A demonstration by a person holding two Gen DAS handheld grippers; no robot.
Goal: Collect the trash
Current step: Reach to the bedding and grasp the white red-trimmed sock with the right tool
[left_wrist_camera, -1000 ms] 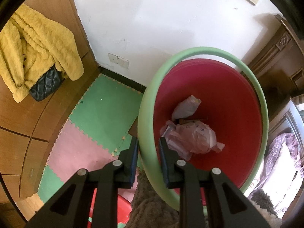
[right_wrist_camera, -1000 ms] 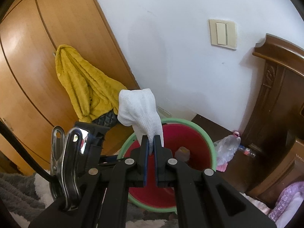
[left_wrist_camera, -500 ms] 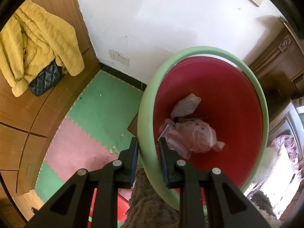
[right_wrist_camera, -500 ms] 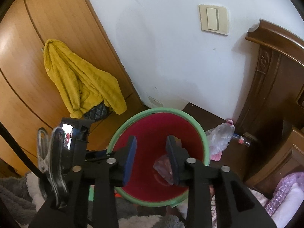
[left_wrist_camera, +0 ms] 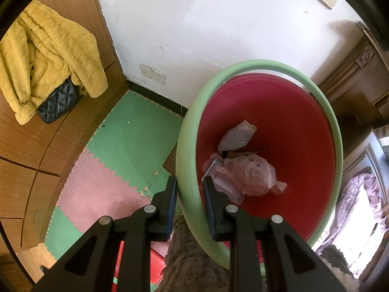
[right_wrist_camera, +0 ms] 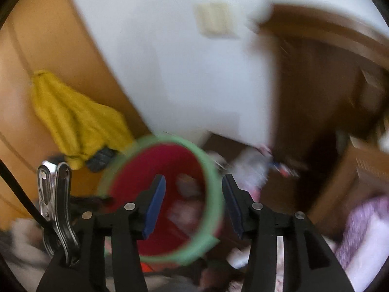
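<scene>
A red bin with a green rim (left_wrist_camera: 189, 131) fills the right of the left wrist view. My left gripper (left_wrist_camera: 188, 189) is shut on its near rim, one finger outside, one inside. Inside lie a crumpled pink plastic bag (left_wrist_camera: 245, 175) and a white wrapper (left_wrist_camera: 237, 135). In the blurred right wrist view the bin's green rim (right_wrist_camera: 214, 187) sits below my right gripper (right_wrist_camera: 193, 192), which is open and empty above it. The white tissue it held is not clearly visible.
A yellow coat (left_wrist_camera: 48, 56) and a black quilted bag (left_wrist_camera: 58, 103) hang on the wooden wardrobe at left. Green and pink foam mats (left_wrist_camera: 121, 146) cover the floor. Dark wooden furniture (left_wrist_camera: 359, 77) stands right. A clear plastic bottle (right_wrist_camera: 252, 168) lies behind the bin.
My right gripper opened and let go of the white tissue, then opened wider and swung quickly; its view is now blurred. My left gripper keeps its hold on the bin rim.
</scene>
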